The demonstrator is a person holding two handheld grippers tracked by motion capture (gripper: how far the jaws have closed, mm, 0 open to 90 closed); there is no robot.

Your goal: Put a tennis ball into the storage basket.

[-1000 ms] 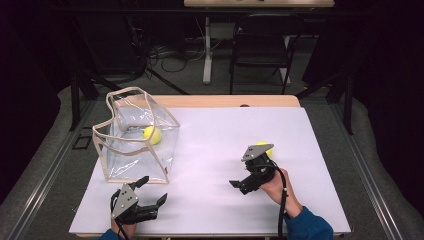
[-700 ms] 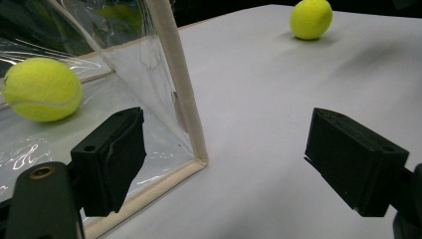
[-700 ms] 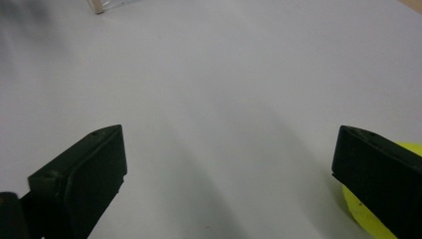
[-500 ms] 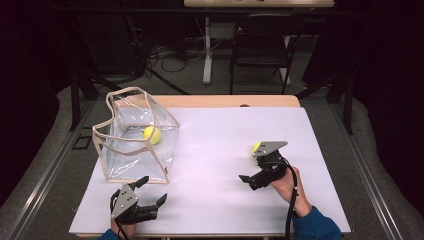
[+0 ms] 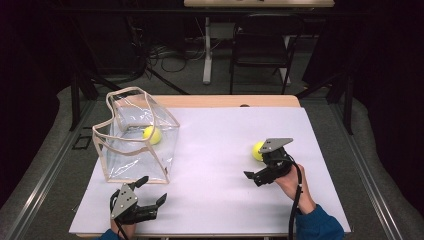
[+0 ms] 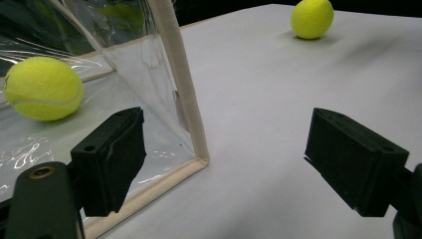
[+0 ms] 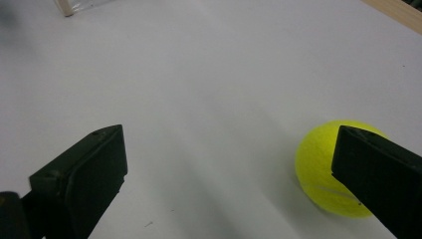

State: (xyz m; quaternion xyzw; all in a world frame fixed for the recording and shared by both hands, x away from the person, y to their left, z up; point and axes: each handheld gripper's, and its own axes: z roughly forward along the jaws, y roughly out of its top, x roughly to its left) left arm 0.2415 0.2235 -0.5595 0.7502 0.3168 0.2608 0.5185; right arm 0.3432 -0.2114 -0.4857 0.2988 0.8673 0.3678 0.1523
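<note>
The right gripper [image 5: 261,170] has its black jaws spread wide and empty, low over the white-covered table [image 5: 220,150] toward its right edge, tilted leftward, the hand [image 5: 290,182] behind it reaching in from the near edge. A yellow felt tennis ball [image 5: 258,150] lies on the table just beside the far jaw. The left gripper [image 5: 147,192] also gapes empty near the near left corner, pointing at the clear plastic bag with beige trim [image 5: 135,135], which stands open near the left edge and holds a second yellow tennis ball [image 5: 151,135].
</note>
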